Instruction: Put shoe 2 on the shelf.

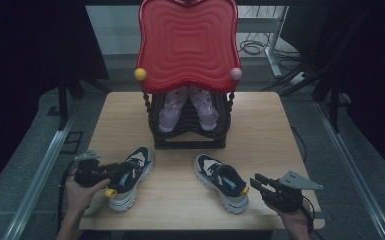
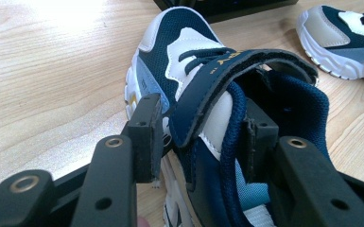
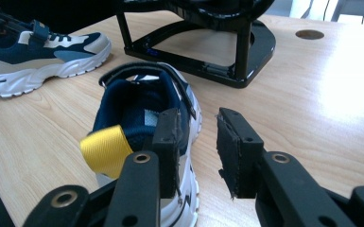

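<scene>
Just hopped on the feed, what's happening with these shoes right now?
A person holds a claw in each hand at the wooden table. The left claw straddles the collar side and strap of the left navy-and-white sneaker, one pad outside, one inside. The right claw sits open behind the heel of the right navy-and-white sneaker, not gripping. A pink pair of shoes sits in the black rack under the red wavy tray.

Dim high view, tabletop glare, sharp close-ups
</scene>
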`<state>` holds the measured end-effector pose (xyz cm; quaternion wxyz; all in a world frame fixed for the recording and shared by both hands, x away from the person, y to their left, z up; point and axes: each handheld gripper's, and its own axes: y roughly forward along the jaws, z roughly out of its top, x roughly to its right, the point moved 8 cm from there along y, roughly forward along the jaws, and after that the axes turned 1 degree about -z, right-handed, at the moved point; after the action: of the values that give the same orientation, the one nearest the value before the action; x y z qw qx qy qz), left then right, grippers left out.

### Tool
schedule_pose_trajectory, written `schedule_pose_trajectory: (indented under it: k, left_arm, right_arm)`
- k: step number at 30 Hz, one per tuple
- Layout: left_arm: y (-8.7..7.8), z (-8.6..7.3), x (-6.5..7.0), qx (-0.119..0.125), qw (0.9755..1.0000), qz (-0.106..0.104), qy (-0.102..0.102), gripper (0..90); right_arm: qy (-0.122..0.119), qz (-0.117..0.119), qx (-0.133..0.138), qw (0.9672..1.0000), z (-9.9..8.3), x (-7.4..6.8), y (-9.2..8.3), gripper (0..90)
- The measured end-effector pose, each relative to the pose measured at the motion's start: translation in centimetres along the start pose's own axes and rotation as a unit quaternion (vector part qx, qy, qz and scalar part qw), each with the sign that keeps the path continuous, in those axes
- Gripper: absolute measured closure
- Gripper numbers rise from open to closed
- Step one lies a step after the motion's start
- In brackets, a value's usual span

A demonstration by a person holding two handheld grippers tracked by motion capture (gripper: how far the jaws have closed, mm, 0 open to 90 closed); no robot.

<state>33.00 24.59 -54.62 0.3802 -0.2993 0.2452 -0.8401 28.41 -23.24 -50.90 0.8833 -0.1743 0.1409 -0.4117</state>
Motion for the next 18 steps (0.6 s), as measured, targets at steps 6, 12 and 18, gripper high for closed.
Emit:
schedule_pose_trajectory:
  k: [6,12,18]
  left_arm:
    - [0.0,-0.1,0.0,-0.002,1.0,0.001,0.008,61.4]
    - [-0.1,-0.2,0.1,0.002,0.9999,0.012,0.011,66.3]
    - [-0.2,-0.1,0.0,0.002,0.9996,0.026,0.009,69.5]
  right_arm:
    - [-0.004,-0.001,0.008,1.0,0.7,-0.2,-0.1,68.5]
    - [-0.007,-0.003,0.009,0.9999,0.8,-0.2,-0.1,67.9]
    - [-0.011,-0.003,0.022,0.9997,2.4,-0.4,-0.6,63.8]
